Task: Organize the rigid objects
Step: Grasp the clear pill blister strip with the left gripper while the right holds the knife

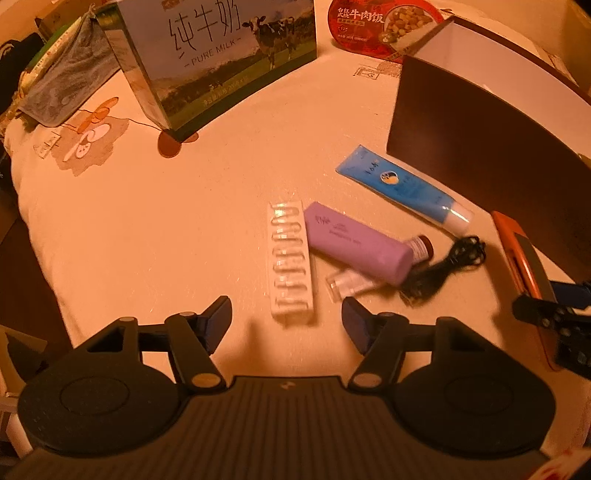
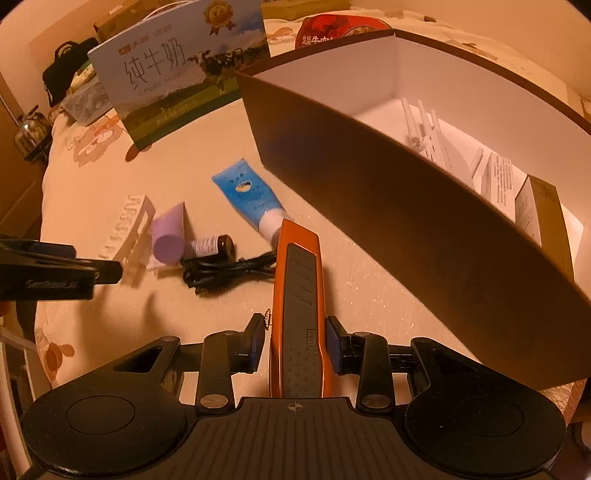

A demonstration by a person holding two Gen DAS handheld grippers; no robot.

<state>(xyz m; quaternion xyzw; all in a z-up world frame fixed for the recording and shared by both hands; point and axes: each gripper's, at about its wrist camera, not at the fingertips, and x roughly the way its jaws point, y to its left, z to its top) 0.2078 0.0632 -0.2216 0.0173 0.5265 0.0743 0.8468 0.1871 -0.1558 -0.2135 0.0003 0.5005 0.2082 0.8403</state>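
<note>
My right gripper (image 2: 295, 341) is shut on an orange and grey utility knife (image 2: 299, 295), held lengthwise between the fingers; the knife also shows in the left wrist view (image 1: 524, 254). My left gripper (image 1: 286, 319) is open and empty, just short of a clear plastic vial tray (image 1: 291, 258). Beside the tray lie a purple tube (image 1: 356, 242), a small clear cap (image 1: 347, 284), a small brown bottle (image 1: 421, 247), a blue tube (image 1: 402, 188) and a coiled black cable (image 1: 439, 266). A dark open box (image 2: 406, 206) with a white inside stands at the right.
A pure milk carton (image 1: 218, 59) stands at the back, with a red food bowl (image 1: 380, 26) beside it. The box holds white items and small cartons (image 2: 498, 177). A bag and clutter (image 1: 62, 74) sit at the back left. The table's edge (image 1: 22, 206) runs down the left.
</note>
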